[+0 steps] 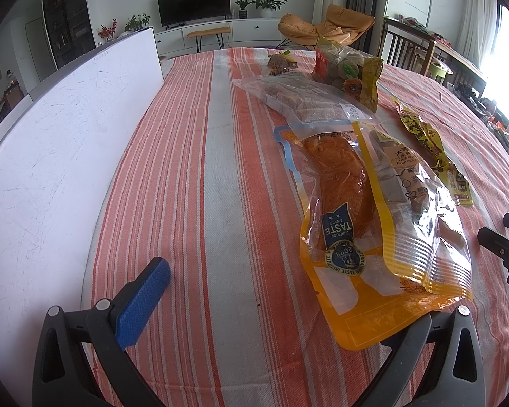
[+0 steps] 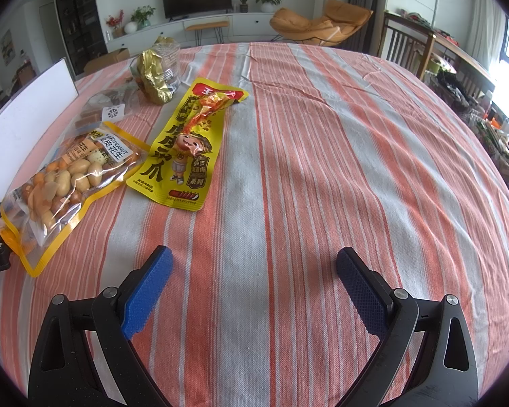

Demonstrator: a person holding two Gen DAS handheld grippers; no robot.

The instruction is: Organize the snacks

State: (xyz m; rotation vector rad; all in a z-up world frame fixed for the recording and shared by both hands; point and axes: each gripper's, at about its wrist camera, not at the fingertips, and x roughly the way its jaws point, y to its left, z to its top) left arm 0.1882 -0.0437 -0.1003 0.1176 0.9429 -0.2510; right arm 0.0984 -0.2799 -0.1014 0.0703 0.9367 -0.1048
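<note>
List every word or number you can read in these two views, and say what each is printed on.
"SUPERIOR TASTE AWARD", "2023", "INTERNATIONAL TASTE INSTITUTE": upside-down blue seal on the peanut bag.
"PEANUT": white label on the same bag, right wrist view.
Chinese characters on the peanut bag and the yellow chicken-feet packet: not transcribed.
Small print elsewhere: too blurred.

peanut bag (image 2: 64, 186): label reads "peanut" plus chinese "皮花生". orange-edged pouch (image 1: 373, 237): blue seal, upside down, "superior taste award", "2023", "international taste institute". yellow chicken-feet packet (image 2: 183, 146): large chinese characters, only "爪" and "系列" legible. other print too small.
</note>
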